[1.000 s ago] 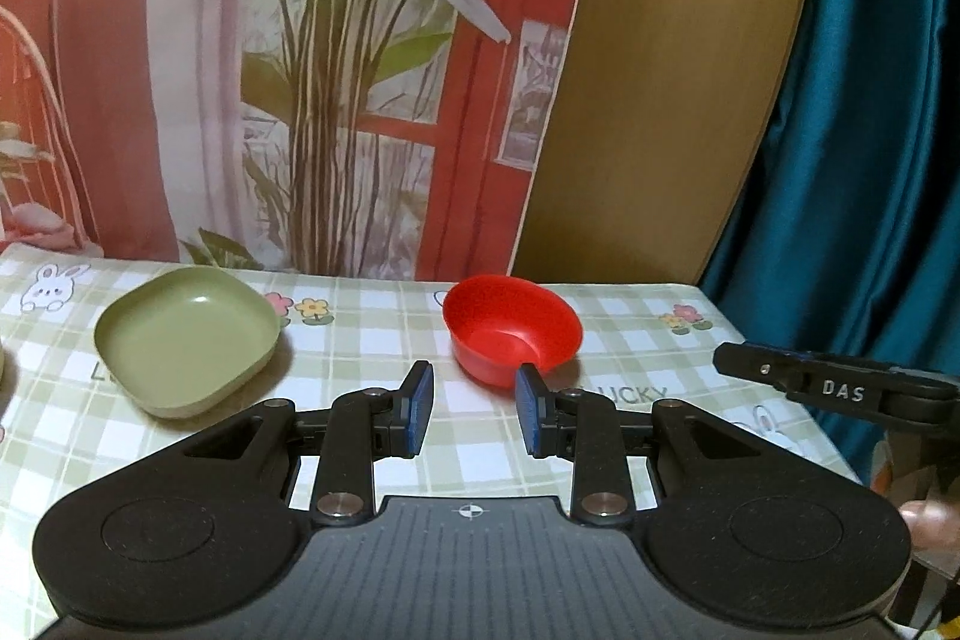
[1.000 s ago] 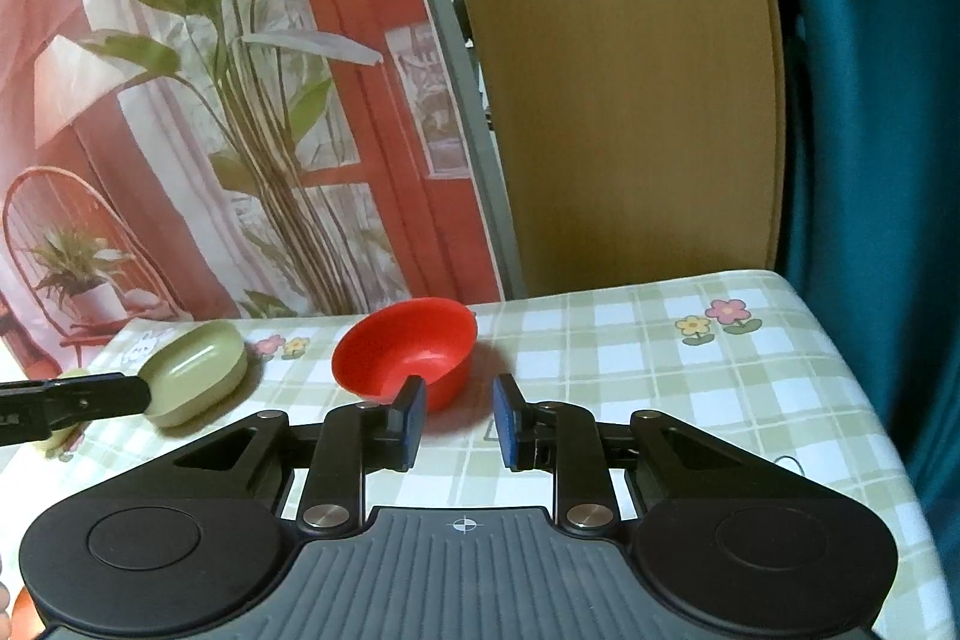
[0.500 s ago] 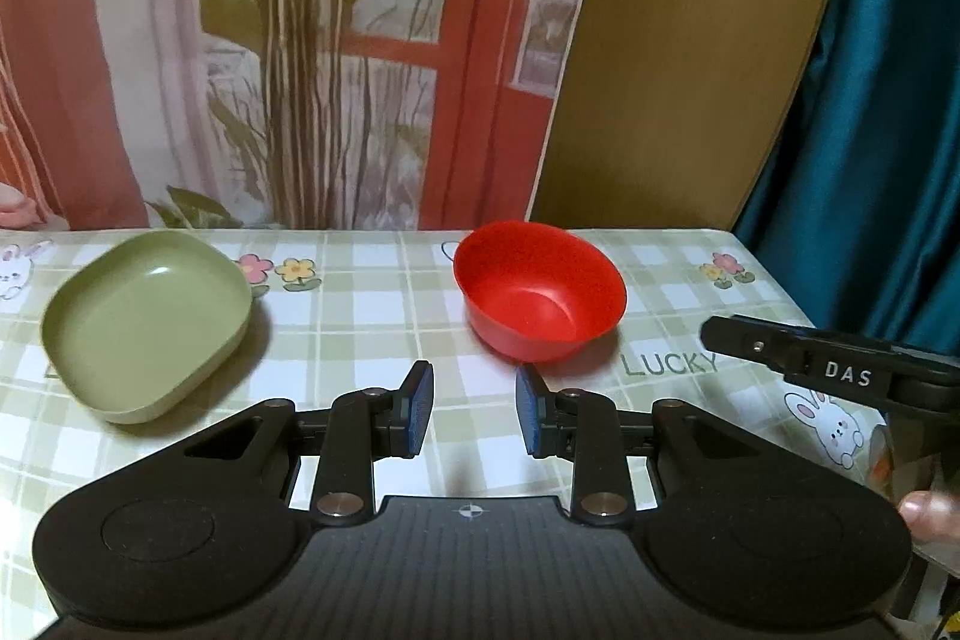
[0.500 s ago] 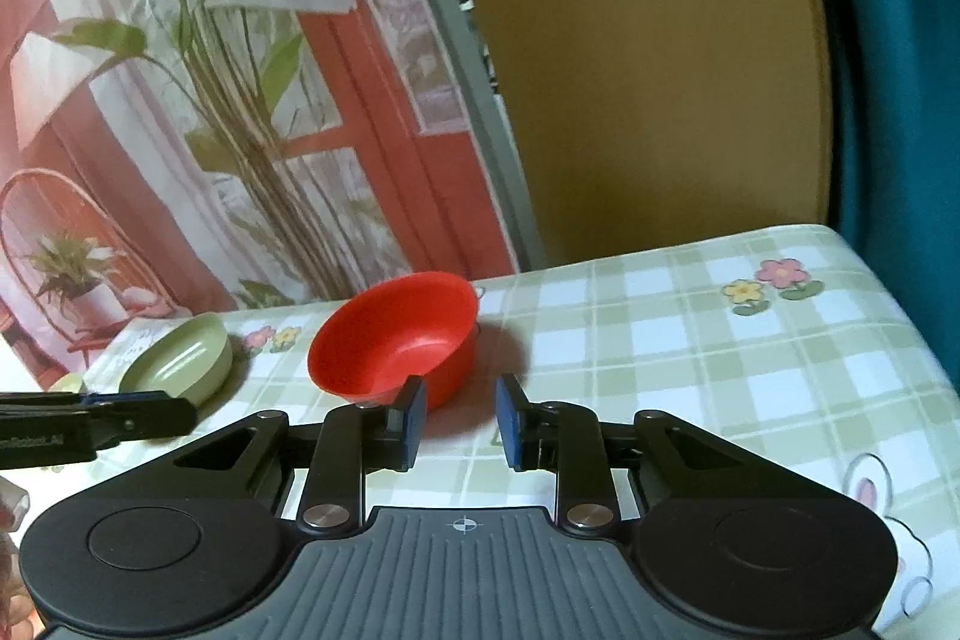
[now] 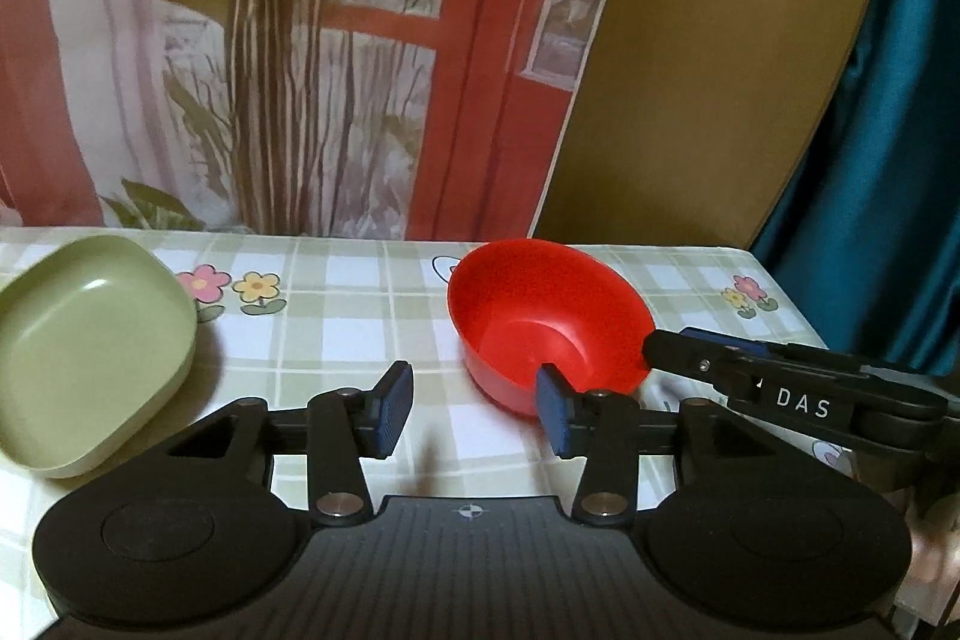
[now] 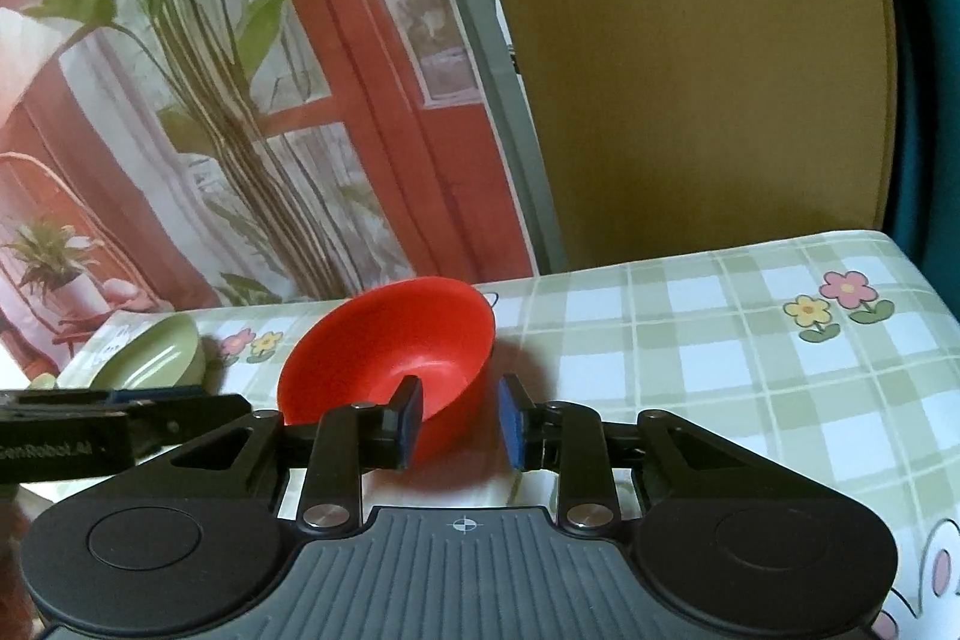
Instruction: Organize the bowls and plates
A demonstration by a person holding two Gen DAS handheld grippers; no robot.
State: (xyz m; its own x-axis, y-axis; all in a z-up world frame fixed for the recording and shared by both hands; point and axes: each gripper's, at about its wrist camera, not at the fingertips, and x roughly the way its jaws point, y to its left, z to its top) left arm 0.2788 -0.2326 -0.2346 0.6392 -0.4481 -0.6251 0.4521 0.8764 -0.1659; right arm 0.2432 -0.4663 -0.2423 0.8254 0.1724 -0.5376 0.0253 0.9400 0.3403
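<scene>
Checked tablecloth (image 5: 372,328) under red bowl (image 5: 540,316), green plate (image 5: 84,340)

A home corner: a desk (image 5: 360,292) under a checked flowery cloth, a printed plant backdrop (image 5: 300,40) and a teal curtain (image 5: 888,160) behind.

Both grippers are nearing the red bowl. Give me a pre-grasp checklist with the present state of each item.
1. Red bowl upright on the table: ok.
2. Right gripper straddles the bowl's near wall, one jaw inside, one outside: ok.
3. Right jaws pressing on the wall: not ok, a gap shows.
4. Left gripper has something between its jaws: not ok; they are opening on nothing, with the bowl beside one tip.
5. Green plate apart from the bowl: ok.
6. Bowl empty: ok.
</scene>
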